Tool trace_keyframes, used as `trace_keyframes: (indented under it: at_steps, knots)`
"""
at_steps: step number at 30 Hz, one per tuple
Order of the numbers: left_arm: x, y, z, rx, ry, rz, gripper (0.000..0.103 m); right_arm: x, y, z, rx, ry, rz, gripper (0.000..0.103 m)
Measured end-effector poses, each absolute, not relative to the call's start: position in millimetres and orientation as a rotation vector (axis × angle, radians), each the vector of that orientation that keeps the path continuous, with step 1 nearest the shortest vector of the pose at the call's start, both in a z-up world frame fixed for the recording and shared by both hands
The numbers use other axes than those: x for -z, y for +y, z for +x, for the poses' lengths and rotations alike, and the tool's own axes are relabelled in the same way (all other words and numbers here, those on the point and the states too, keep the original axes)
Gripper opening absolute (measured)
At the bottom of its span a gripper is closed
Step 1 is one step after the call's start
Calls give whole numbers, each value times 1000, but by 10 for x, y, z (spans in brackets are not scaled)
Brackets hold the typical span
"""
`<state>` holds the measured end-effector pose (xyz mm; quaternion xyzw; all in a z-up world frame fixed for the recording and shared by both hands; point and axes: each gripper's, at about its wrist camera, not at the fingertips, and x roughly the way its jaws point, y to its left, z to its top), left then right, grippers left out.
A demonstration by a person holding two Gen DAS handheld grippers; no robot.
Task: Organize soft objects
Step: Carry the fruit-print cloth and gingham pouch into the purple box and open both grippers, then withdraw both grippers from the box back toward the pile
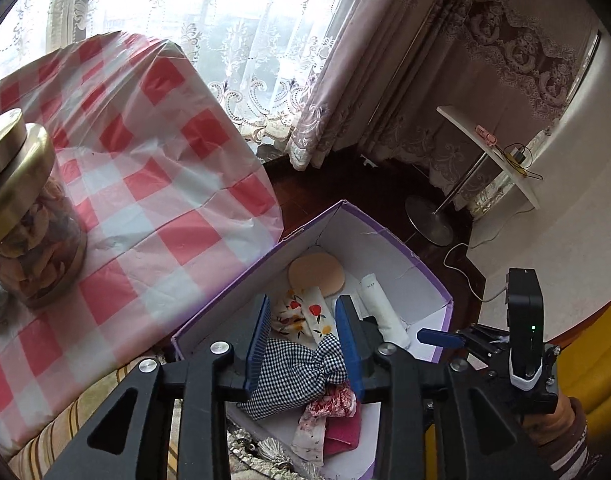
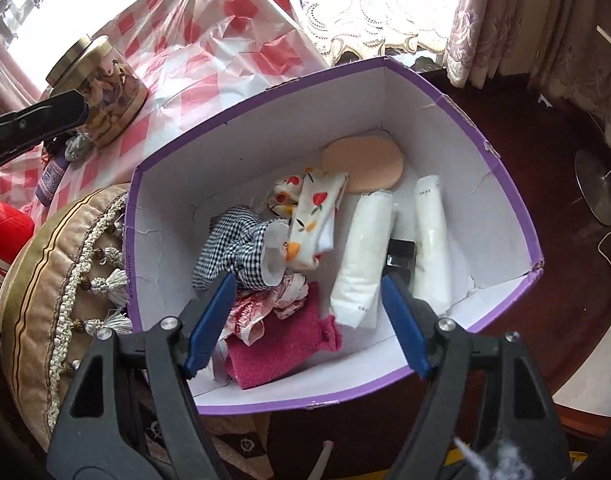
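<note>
My left gripper [image 1: 303, 340] hangs over the purple box [image 1: 409, 258] with its jaws partly open; the checked cloth [image 1: 301, 368] lies between them, but the pads do not press it. My right gripper [image 2: 305, 316] stands wide open and empty above the pink towel [image 2: 281, 346] at the near side.

The box [image 2: 457, 92] is purple outside and white inside. In it lie a black-and-white checked cloth [image 2: 233, 248], a white cloth with red and orange fruit print [image 2: 313, 212], a deep pink towel [image 2: 281, 352], a peach round pad [image 2: 365, 164] and white packets [image 2: 365, 256]. The desk [image 1: 153, 184] wears red-and-white checks. Both claws have blue pads [image 2: 209, 324].
</note>
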<state>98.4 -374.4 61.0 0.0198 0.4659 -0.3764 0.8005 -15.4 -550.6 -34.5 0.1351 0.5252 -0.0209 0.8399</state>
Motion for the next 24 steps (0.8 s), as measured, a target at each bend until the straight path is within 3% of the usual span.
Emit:
trace_keyframes:
  at_steps: [24]
  knots:
    - [-618,-1559,1162,430,905,-135,36,-399,-3826,365,-281,967,-16,78]
